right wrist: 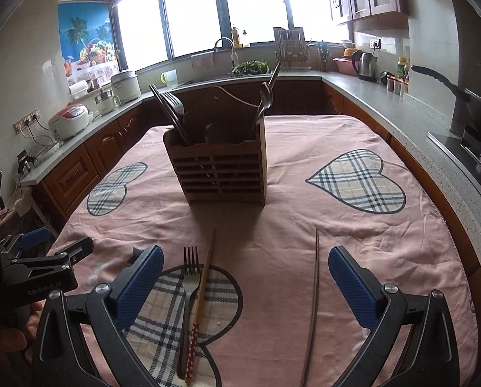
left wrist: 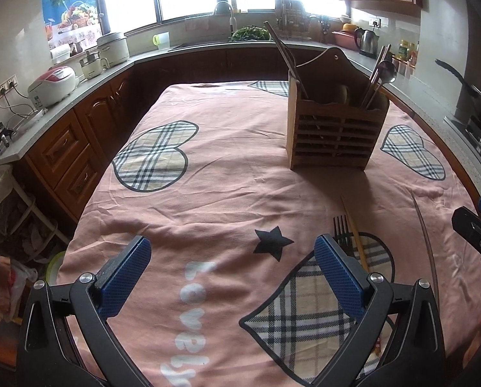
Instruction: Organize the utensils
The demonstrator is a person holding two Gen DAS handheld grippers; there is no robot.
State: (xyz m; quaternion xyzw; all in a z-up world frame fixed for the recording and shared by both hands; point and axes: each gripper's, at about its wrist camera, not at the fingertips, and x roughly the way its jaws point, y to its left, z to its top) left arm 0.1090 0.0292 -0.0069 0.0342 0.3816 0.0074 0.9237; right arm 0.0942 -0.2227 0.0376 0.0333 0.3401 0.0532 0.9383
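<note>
Your right gripper (right wrist: 243,282) stands with its jaws wide apart and nothing between them, held low over the near end of the table. Your left gripper (left wrist: 232,272) is likewise spread wide and empty, hovering over the pink tablecloth (left wrist: 227,167) above the white lettering.

Between the blue pads of your right gripper, three utensils lie flat on the cloth. A dark fork (right wrist: 188,285) lies with its tines pointing away from you, on a plaid heart patch. Just beside it on the right, touching or nearly so, lies a light wooden chopstick (right wrist: 203,285) with a red dotted handle end. Well apart to the right lies a thin dark chopstick (right wrist: 314,296), closer to the right pad.

Farther out, mid-table, stands the wooden utensil holder (right wrist: 222,167) with a slatted front, upright. Its left compartment holds dark chopsticks and a fork; its right compartment holds a spoon (right wrist: 266,96) and further sticks, all leaning outward. The contents of the middle cannot be made out.

Beyond the table the kitchen counter (right wrist: 398,103) carries a kettle (right wrist: 366,64) and a rice cooker (right wrist: 69,119).
</note>
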